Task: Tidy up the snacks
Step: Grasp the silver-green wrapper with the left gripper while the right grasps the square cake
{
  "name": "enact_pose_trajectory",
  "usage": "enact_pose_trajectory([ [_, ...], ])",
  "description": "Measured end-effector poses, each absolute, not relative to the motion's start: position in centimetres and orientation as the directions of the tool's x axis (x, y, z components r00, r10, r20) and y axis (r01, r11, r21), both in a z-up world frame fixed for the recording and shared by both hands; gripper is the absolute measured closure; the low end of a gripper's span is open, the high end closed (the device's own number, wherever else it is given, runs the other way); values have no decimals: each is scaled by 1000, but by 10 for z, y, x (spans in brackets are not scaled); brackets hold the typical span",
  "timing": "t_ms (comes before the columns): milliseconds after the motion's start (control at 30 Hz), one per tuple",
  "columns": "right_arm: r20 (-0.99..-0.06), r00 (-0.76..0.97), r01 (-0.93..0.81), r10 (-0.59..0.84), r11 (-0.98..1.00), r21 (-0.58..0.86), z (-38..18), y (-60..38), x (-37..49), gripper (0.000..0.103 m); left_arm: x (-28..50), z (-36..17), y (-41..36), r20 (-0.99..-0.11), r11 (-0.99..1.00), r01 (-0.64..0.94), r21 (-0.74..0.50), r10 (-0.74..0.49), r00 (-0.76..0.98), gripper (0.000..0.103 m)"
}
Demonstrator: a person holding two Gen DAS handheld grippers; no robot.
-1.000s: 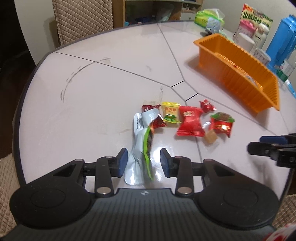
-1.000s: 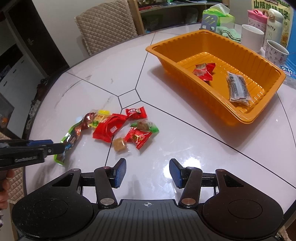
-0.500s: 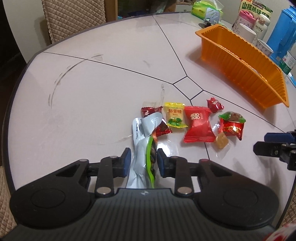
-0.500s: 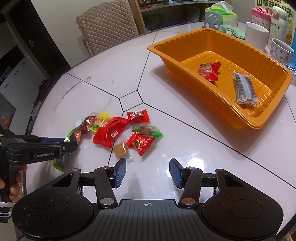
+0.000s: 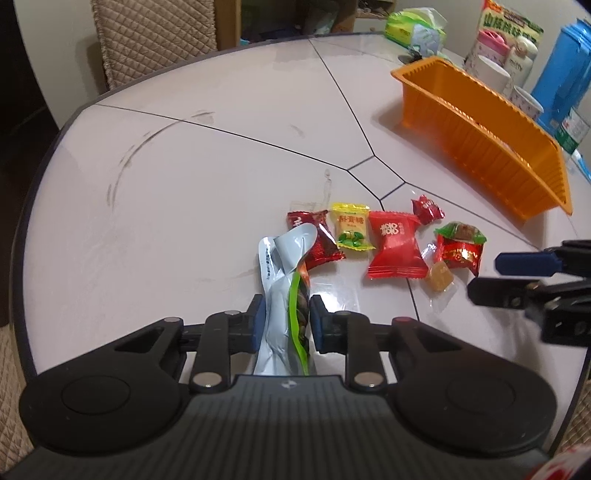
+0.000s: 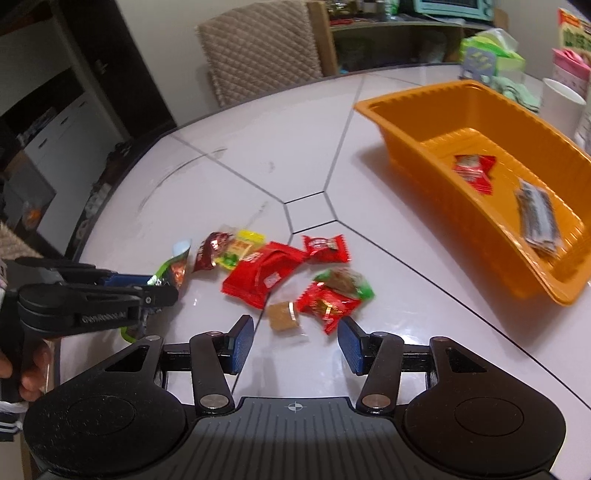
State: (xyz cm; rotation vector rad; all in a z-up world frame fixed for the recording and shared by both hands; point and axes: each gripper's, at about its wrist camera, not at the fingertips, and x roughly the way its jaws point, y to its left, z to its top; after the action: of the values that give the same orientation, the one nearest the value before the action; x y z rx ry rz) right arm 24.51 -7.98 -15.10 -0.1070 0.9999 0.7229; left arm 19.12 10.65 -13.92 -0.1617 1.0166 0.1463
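A long silver and green snack packet (image 5: 280, 266) lies on the white table, its near end between the pads of my left gripper (image 5: 284, 317). The jaws are closing and both pads touch the packet. Beyond it lie a dark red candy (image 5: 317, 240), a yellow candy (image 5: 351, 230), a big red packet (image 5: 395, 247) and a small red candy (image 5: 426, 210). My right gripper (image 6: 293, 343) is open with nothing between its jaws, just short of a caramel cube (image 6: 282, 314) and a red and green candy (image 6: 332, 299). The orange tray (image 6: 424, 155) holds a red candy (image 6: 474, 171) and a grey bar (image 6: 537, 214).
Mugs (image 5: 493, 72), a blue jug (image 5: 561, 85) and a green tissue box (image 5: 413, 27) crowd the table behind the tray. A quilted chair (image 6: 258, 48) stands at the far edge. The table's dark rounded rim (image 5: 40, 177) curves past on the left.
My left jaws have closed in from wide apart until they touch the silver and green packet. My right gripper has moved closer to the caramel cube and rolled a little.
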Motion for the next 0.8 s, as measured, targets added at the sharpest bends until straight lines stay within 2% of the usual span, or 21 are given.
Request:
enact_pose_trajectory([
  [100,-794,332,-636,510,742,211,-154,-71,243,54,186,-134,110,-849,974,-216,-73,53,526,80],
  [133,-794,330,-648,511,734,204,-155,-68,243,61,184,-133,111,-848,972,-222,-76,54,527,80],
  [200,-800,318,-667,508,720,192,-160,-61,244,67,182,-132,112,-848,970,-231,-81,55,528,80],
  [467,-820,326,-688,470,713,136,-174,-49,247,69,177,-131,115,-848,964,-250,-88,59,527,80],
  [800,-820,343,-715,458,694,89,-181,-43,244,80,179,-130,111,-854,966,-244,-90,52,518,80],
])
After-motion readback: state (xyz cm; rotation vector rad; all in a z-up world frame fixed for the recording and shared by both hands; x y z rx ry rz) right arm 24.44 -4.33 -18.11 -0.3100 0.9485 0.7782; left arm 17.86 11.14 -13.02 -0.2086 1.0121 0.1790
